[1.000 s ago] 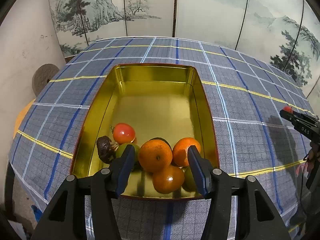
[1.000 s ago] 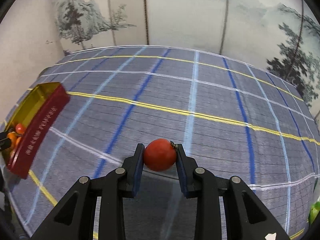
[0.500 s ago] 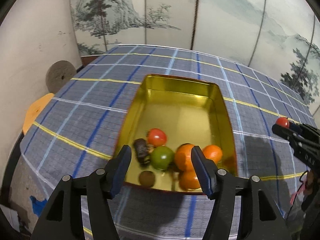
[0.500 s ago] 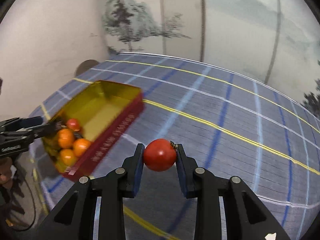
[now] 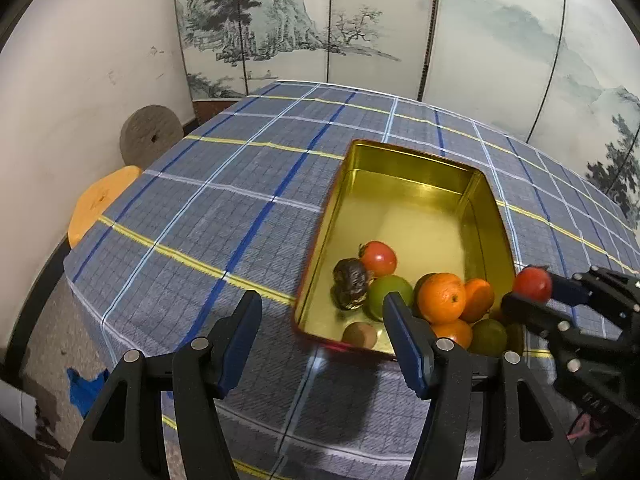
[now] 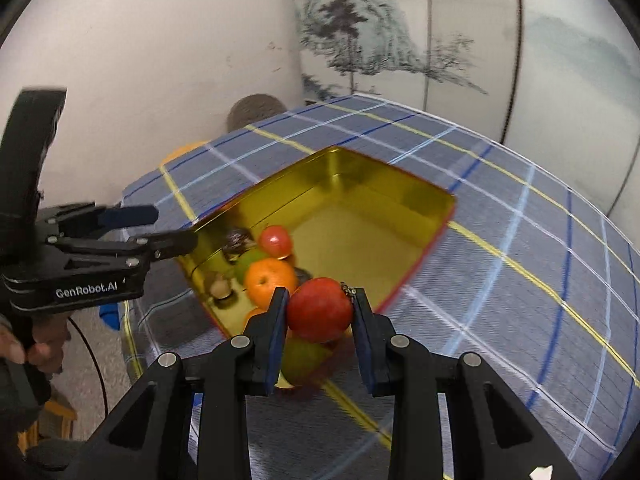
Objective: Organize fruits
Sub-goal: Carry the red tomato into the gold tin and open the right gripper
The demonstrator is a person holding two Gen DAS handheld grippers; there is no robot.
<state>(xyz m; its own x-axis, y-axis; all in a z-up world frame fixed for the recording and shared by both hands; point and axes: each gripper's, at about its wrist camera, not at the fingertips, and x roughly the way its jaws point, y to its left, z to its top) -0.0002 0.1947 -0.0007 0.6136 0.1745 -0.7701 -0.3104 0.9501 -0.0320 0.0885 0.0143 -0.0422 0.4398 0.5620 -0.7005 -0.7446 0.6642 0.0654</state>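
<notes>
A gold tin with red outer walls stands on the blue plaid tablecloth. At its near end lie a red tomato, a dark wrinkled fruit, a green fruit, oranges and a small brown fruit. My left gripper hangs open and empty off the tin's near left corner; it shows at the left as the left gripper. My right gripper is shut on another red tomato, held above the piled fruit at the tin's near end. That held tomato shows by the tin's right wall.
The table's left and near edges drop to the floor. A round stone disc and an orange stool stand by the wall to the left. A painted folding screen runs behind the table. A person's hand holds the left gripper.
My right gripper has swung left with the tomato, from over bare cloth to above the tin's near end. My left gripper has widened and drawn back and left, off the fruit.
</notes>
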